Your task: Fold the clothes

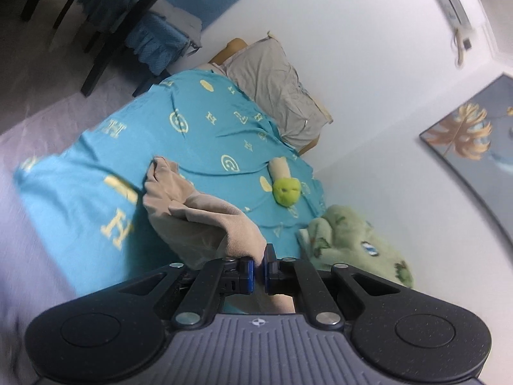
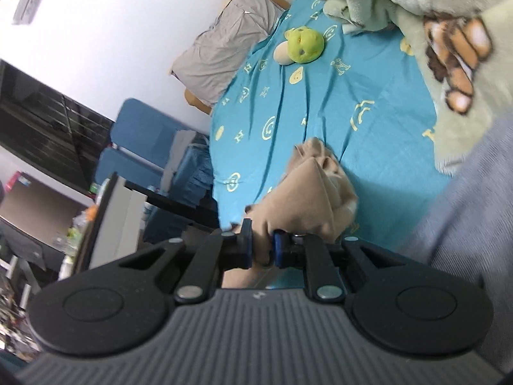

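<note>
A tan garment (image 1: 198,211) hangs bunched over the blue patterned bed sheet (image 1: 198,134). My left gripper (image 1: 259,269) is shut on one edge of the garment. In the right wrist view the same tan garment (image 2: 307,199) is bunched in front of my right gripper (image 2: 263,247), which is shut on a fold of it. The garment is lifted, with its far end trailing toward the sheet (image 2: 320,96). How the cloth lies beneath the grippers is hidden.
A green plush toy (image 1: 286,191) (image 2: 303,46) lies on the sheet. A grey pillow (image 1: 275,89) (image 2: 221,48) is at the head of the bed. A pale green fleece blanket (image 1: 349,240) (image 2: 442,64) is heaped at the side. A blue chair (image 2: 138,147) and dark desk (image 2: 166,199) stand beside the bed.
</note>
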The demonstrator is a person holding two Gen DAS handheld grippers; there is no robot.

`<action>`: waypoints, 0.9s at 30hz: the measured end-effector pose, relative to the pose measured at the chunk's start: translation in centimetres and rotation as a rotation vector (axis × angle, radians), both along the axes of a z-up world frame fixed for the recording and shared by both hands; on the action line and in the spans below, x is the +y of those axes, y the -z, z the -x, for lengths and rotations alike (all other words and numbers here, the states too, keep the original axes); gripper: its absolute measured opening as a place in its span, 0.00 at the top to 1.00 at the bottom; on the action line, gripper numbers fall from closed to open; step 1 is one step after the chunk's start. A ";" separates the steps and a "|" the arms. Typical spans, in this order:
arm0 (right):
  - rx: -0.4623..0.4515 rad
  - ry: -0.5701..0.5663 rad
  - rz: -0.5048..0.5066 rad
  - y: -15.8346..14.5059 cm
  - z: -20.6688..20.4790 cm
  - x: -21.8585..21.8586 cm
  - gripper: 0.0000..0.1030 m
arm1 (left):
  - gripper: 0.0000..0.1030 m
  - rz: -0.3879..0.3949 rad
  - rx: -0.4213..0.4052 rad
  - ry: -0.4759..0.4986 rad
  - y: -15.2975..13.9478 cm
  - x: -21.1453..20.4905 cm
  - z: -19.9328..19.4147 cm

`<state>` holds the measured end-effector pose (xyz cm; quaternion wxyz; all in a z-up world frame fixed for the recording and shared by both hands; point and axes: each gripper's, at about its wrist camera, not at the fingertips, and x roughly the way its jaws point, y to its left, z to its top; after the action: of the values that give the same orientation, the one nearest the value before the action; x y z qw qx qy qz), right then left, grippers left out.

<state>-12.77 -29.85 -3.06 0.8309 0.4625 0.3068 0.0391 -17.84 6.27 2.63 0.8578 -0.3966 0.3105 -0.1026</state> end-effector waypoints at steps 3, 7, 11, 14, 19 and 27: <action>0.010 0.001 -0.008 0.4 -0.7 0.0 0.85 | 0.94 -0.003 0.015 -0.024 0.5 0.1 -0.6; 0.041 0.003 -0.014 1.2 -3.7 -0.1 0.85 | 0.94 -0.010 0.049 -0.036 1.0 -0.2 -4.4; 0.091 -0.003 -0.024 2.2 -8.5 0.1 0.85 | 0.94 -0.033 0.093 -0.057 1.9 -0.2 -9.9; 0.133 -0.014 -0.029 3.2 -12.7 0.5 0.85 | 0.94 -0.056 0.134 -0.072 2.9 0.0 -14.7; 0.201 -0.041 -0.003 6.2 -19.4 1.5 0.85 | 0.93 -0.138 0.196 -0.064 5.7 0.5 -22.8; 0.278 -0.107 0.060 11.8 -26.4 2.3 0.84 | 0.91 -0.272 0.204 0.017 12.5 0.1 -30.9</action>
<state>13.62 -27.57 -14.85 0.7905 0.4214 0.4444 0.0098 13.11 6.42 -9.86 0.8666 -0.2827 0.4104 -0.0259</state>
